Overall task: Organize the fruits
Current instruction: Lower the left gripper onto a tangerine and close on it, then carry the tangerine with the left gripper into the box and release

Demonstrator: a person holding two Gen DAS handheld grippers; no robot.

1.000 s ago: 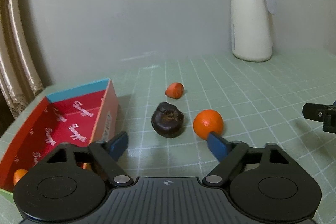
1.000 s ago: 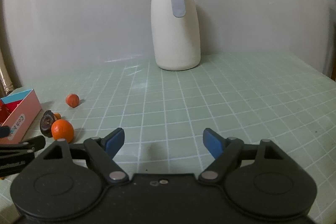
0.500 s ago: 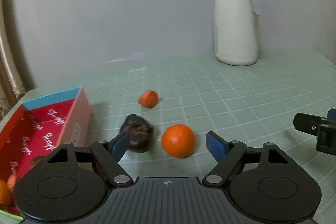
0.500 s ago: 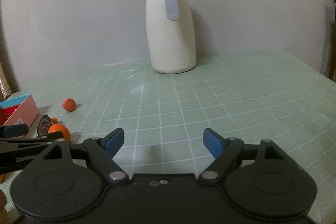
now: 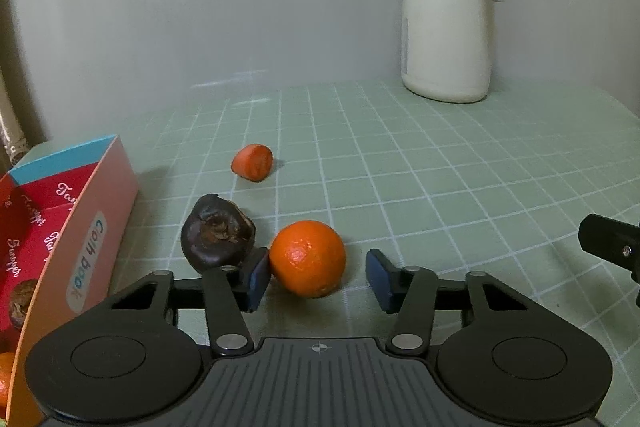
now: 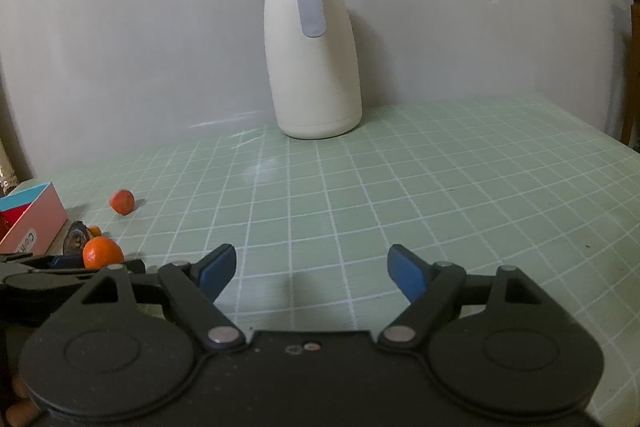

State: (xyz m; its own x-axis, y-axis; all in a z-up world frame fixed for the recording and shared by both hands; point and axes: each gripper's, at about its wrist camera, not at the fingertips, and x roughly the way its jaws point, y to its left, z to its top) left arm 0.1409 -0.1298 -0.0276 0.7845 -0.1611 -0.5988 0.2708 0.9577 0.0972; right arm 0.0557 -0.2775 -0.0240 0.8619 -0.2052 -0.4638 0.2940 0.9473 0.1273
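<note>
Green gridded table mat (image 5: 440, 167) against a plain grey wall, cream jug (image 5: 446, 23) with a grey lid standing at the back. Left gripper (image 5: 318, 277) low over the mat, jaws closing around the orange (image 5: 307, 257): left pad touching its side, right pad apart from it; the dark wrinkled fruit (image 5: 216, 237) sits just beside the orange, a small orange-red fruit (image 5: 253, 162) farther back, and the red box (image 5: 60, 227) at the left (a dark fruit lies inside). Right gripper (image 6: 310, 271) hovers over bare mat, jaws wide apart with nothing between them.
</note>
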